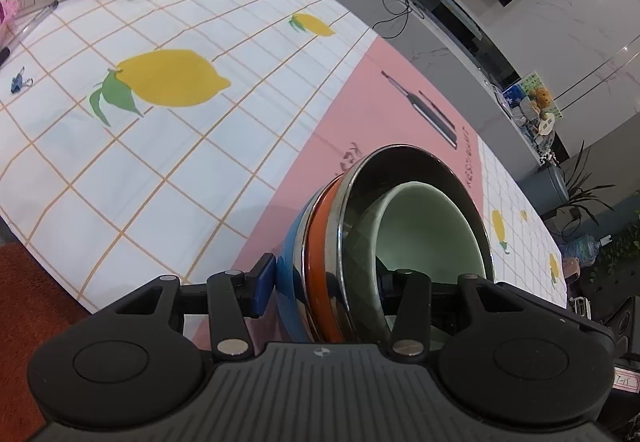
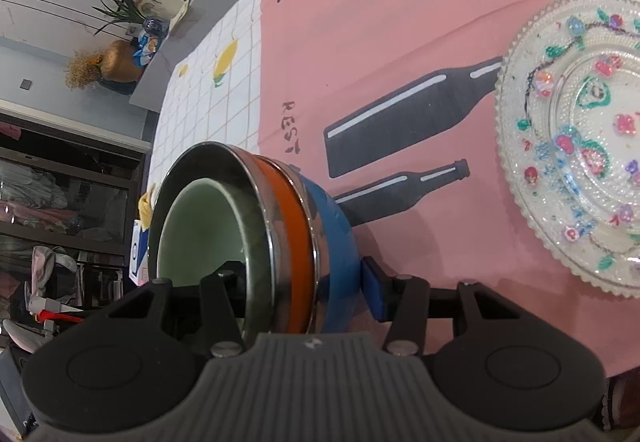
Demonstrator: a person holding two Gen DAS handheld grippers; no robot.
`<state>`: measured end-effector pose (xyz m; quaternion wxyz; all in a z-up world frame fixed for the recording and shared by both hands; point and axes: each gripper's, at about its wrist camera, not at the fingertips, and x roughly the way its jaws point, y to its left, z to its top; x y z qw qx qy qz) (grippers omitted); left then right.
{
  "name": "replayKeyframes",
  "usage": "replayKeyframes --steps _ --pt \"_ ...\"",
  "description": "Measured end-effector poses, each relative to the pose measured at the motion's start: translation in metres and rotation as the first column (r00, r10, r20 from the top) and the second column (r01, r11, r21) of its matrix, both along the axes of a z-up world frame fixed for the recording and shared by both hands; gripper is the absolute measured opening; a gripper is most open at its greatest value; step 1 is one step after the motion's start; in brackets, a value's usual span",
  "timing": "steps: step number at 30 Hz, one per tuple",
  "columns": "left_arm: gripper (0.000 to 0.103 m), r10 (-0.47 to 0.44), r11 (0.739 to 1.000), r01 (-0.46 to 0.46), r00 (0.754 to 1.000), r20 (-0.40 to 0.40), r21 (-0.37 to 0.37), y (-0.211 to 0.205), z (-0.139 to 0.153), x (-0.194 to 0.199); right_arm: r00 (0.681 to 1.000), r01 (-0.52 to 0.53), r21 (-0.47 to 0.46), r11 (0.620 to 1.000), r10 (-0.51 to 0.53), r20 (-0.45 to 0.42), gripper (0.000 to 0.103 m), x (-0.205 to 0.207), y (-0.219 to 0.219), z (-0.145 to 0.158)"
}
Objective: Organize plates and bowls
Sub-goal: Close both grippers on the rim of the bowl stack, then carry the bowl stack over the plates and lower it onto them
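A nested stack of bowls (image 1: 360, 242) was held above the pink mat (image 2: 400, 61), clamped across its wall by both the left gripper (image 1: 320, 294) and right gripper (image 2: 296, 282) from opposite sides. The glass plate (image 2: 580, 145) lay nearer the right gripper.

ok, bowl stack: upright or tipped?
Tipped. The bowl stack shows its openings sideways in both views, green bowl nested innermost, with the left gripper and right gripper clamping its walls.
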<state>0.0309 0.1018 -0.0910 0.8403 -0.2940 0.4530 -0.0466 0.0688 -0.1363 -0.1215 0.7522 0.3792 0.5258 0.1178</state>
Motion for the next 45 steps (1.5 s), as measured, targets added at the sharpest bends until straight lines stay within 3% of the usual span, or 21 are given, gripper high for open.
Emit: replayKeyframes --steps 12,24,36,45 --pt "0.052 -0.073 0.997 0.073 0.996 0.043 0.002 -0.044 0.034 -0.012 0.998 0.044 -0.004 0.999 -0.044 0.049 0.049 -0.028 -0.042 0.036" --pt "0.052 -0.182 0.983 0.183 0.982 0.056 -0.012 -0.112 0.043 -0.005 0.987 0.15 -0.008 0.989 -0.149 0.066 0.049 -0.056 -0.116 0.05" --pt "0.052 -0.258 0.966 0.258 0.966 0.013 -0.029 -0.172 0.028 0.015 0.977 0.21 -0.021 0.977 -0.209 0.041 0.049 -0.055 -0.18 0.037" --pt "0.052 -0.25 0.968 0.249 0.967 -0.056 -0.035 -0.184 0.009 0.022 0.976 0.217 -0.031 0.976 -0.218 -0.018 0.049 -0.048 -0.194 0.016"
